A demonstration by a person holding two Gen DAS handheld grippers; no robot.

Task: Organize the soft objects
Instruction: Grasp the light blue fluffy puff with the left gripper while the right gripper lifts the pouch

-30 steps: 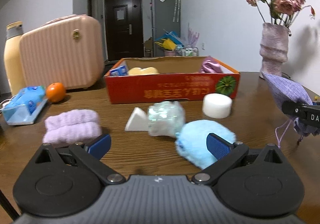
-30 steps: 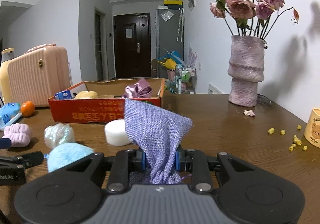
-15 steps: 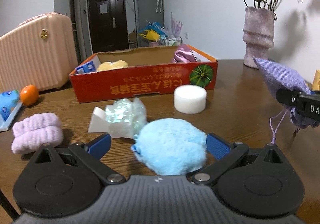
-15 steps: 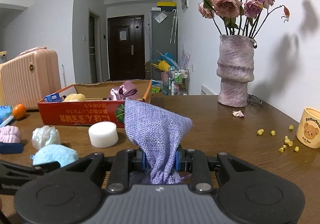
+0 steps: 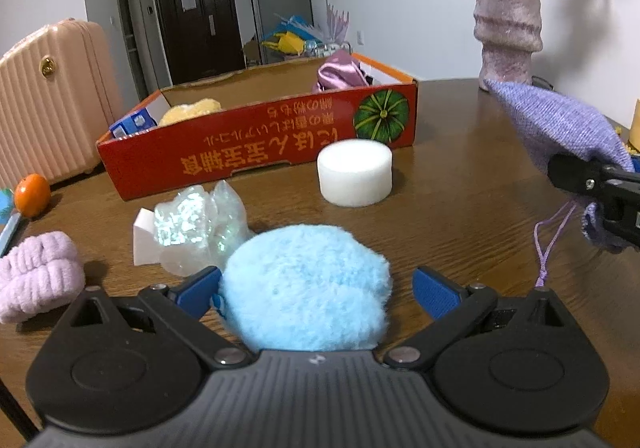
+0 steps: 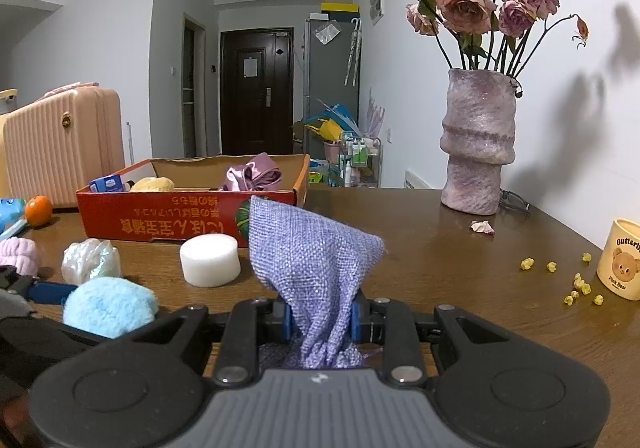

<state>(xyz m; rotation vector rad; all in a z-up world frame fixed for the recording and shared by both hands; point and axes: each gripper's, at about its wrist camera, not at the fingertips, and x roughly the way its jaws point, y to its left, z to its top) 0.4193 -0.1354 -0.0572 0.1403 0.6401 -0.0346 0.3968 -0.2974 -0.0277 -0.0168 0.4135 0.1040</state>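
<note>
A fluffy light-blue ball (image 5: 308, 284) lies on the wooden table between the blue pads of my left gripper (image 5: 316, 290), which is open; the left pad touches its fuzz, the right pad stands apart. My right gripper (image 6: 320, 318) is shut on a purple knitted pouch (image 6: 308, 264) whose top sticks up above the fingers. The same pouch (image 5: 556, 128) shows at the right of the left wrist view. Behind stands a red cardboard box (image 5: 256, 152) holding a pink satin cloth (image 5: 340, 72) and a yellow sponge (image 5: 192, 108).
A white foam cylinder (image 5: 354, 178), a shiny crumpled wrap (image 5: 200, 224) and a pink rolled towel (image 5: 36, 276) lie near the ball. An orange (image 5: 32, 188) and pink suitcase (image 5: 52, 100) stand left. A vase (image 6: 478, 144), a bear cup (image 6: 620, 258) and popcorn bits sit right.
My left gripper moved right and forward until the blue ball came between its open fingers. The right gripper kept its hold on the pouch with little shift.
</note>
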